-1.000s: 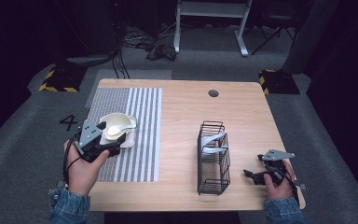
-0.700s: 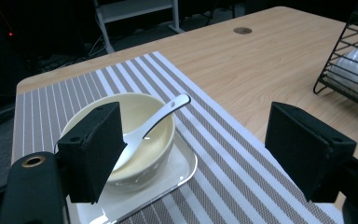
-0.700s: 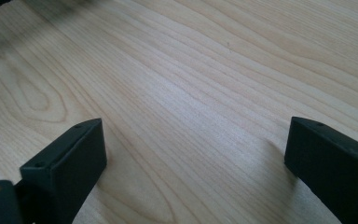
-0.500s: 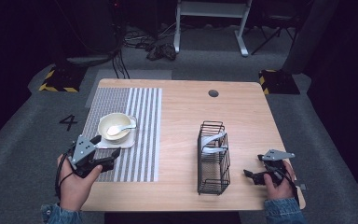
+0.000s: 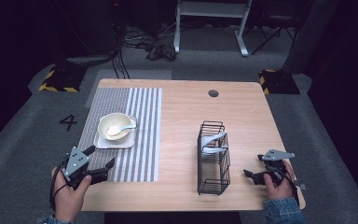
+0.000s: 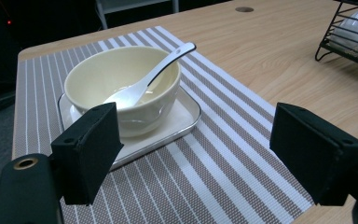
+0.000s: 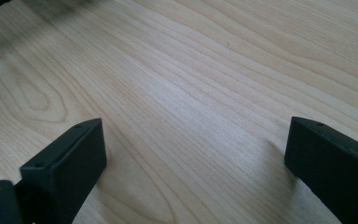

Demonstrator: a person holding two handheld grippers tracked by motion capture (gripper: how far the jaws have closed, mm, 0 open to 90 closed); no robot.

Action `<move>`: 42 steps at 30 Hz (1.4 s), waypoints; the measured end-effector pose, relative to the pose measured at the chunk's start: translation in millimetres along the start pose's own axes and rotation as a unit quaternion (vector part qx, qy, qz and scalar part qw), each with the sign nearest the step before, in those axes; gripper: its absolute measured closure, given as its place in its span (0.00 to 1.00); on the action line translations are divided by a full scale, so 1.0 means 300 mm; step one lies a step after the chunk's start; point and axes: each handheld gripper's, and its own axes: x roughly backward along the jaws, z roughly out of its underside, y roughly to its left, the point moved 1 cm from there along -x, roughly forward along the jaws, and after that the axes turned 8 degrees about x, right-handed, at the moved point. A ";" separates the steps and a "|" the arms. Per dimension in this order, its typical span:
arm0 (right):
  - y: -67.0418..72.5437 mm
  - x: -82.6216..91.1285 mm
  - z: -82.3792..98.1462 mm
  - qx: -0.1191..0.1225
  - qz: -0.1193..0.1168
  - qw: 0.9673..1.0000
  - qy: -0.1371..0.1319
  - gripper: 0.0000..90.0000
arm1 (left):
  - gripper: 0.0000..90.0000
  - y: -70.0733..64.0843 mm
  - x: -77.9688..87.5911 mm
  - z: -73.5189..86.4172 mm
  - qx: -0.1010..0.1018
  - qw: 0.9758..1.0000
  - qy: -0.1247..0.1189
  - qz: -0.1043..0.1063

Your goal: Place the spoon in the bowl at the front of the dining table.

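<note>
High view, left to right: the left gripper, fingers spread wide and holding nothing, sits at the near-left corner of the wooden counter, just short of the cream ceramic bowl. That bowl stands on a small white square tray on the grey-and-white striped placemat, a white spoon resting in it with its handle over the rim. Well right of the bowl stands a black wire rack with white dishes in its far end. Further right, at the counter's near-right edge, the right gripper has its fingers wide apart, empty above bare wood.
</note>
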 end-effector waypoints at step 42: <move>0.000 0.000 0.000 0.000 0.000 1.000 0.000 0.06 | 0.18 0.077 -0.038 0.207 0.005 0.987 0.161 -0.027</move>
